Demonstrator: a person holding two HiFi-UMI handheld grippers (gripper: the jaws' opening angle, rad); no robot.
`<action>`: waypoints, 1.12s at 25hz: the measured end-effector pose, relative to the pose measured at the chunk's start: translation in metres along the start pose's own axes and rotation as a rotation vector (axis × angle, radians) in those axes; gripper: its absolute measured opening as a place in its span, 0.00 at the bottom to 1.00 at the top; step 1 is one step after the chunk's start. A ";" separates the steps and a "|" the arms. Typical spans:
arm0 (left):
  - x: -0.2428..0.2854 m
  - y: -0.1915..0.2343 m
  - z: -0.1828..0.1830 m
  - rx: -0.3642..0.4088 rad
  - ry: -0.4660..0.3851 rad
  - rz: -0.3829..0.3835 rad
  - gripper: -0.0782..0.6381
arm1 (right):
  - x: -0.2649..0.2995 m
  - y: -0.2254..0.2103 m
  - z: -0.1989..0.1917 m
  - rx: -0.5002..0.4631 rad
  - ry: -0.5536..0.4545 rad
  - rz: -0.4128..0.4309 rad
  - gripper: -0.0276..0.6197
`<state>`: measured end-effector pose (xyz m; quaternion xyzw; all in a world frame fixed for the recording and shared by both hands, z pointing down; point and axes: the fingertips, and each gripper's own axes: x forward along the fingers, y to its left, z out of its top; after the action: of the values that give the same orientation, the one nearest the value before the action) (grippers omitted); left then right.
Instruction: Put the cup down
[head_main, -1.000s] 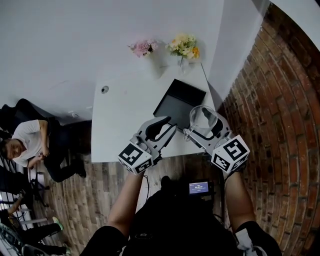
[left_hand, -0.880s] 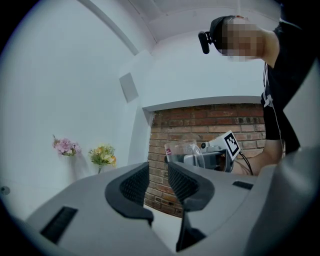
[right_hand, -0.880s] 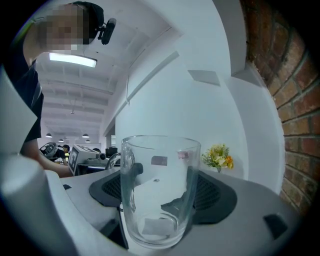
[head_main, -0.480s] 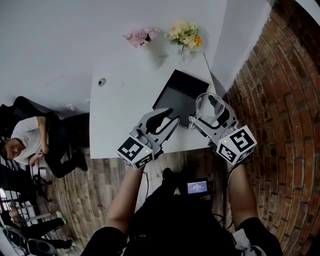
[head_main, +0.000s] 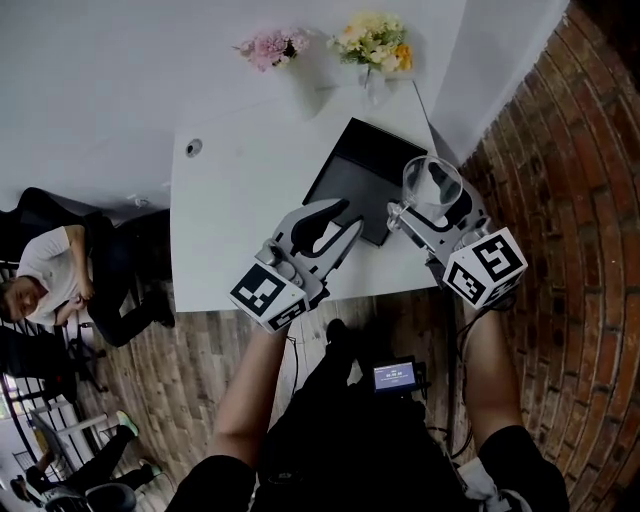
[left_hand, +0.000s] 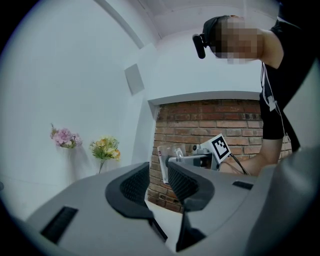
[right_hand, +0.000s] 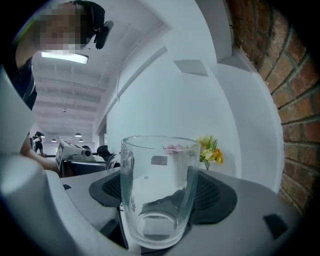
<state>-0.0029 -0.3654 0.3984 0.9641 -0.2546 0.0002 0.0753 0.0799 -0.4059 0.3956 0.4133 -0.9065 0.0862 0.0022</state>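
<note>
Bright and even across the white table (head_main: 240, 200) and the white wall (head_main: 100, 80) in the head view. Only faint, soft shadows beside the yellow flowers (head_main: 375, 40). Darker along the brick wall (head_main: 560, 200) and down on the wood floor (head_main: 190, 350). Bent like a fishbowl near the edges in all three views, with black corners in both gripper views. Lit from above by a long glowing ceiling lamp (right_hand: 64, 58), seen in the right gripper view. Small shiny spots on the glass cup (right_hand: 157, 190), clear and sharp. Soft and fuzzy close to the camera in the left gripper view, sharper farther away.
</note>
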 end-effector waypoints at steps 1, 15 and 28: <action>0.000 0.001 -0.002 0.001 0.000 0.000 0.26 | 0.001 -0.003 -0.001 0.000 0.000 -0.004 0.64; 0.016 0.034 -0.031 -0.015 0.013 0.027 0.26 | 0.042 -0.053 -0.044 0.008 0.036 -0.031 0.64; 0.026 0.042 -0.063 -0.059 0.019 0.021 0.26 | 0.092 -0.090 -0.088 -0.016 0.076 -0.001 0.64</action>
<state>0.0015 -0.4048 0.4680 0.9587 -0.2640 0.0025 0.1060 0.0810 -0.5191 0.5036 0.4101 -0.9063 0.0944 0.0402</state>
